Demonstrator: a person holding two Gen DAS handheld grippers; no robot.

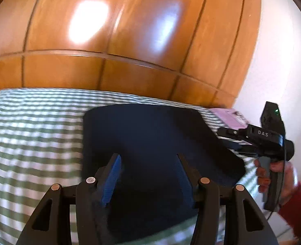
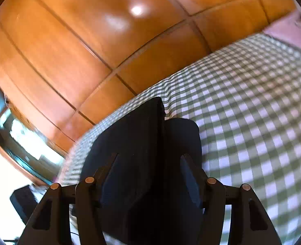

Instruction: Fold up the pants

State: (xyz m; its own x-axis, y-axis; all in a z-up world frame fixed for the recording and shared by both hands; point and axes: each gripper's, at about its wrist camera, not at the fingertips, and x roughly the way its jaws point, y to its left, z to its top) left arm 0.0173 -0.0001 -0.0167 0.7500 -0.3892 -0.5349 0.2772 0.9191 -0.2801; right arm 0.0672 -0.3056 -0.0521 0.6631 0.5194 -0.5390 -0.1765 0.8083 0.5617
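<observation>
Glossy orange-brown wooden panelling (image 1: 130, 30) fills the background, its lacquer throwing back bright patches of light, with a white wall (image 1: 283, 61) off to the right. Below it stretches a bed covered by a green-and-white gingham sheet (image 1: 28, 143), soft and slightly rippled. The pants (image 1: 150, 134), dark navy and matte, lie on that sheet as a compact, rounded-cornered slab, already folded down to a thick stack, as I judge it.

My left gripper (image 1: 148, 175) hangs over the near edge of the pants with its jaws wide and nothing between them; the blue ribbed pads (image 1: 111, 181) are bare. My right gripper (image 2: 150, 175) also has wide jaws, and an upright ridge of navy cloth (image 2: 150, 134) rises between them, but I see no pinch on it. From the left view, the right gripper sits beside the far right edge of the stack, held by a hand in a red sleeve (image 1: 293, 204).

To finish well, I would close both jaws on all layers at matching edges, lift evenly and lay the fold square, smoothing the ridge flat. A pink item (image 1: 228, 118) lies at the bed's corner.
</observation>
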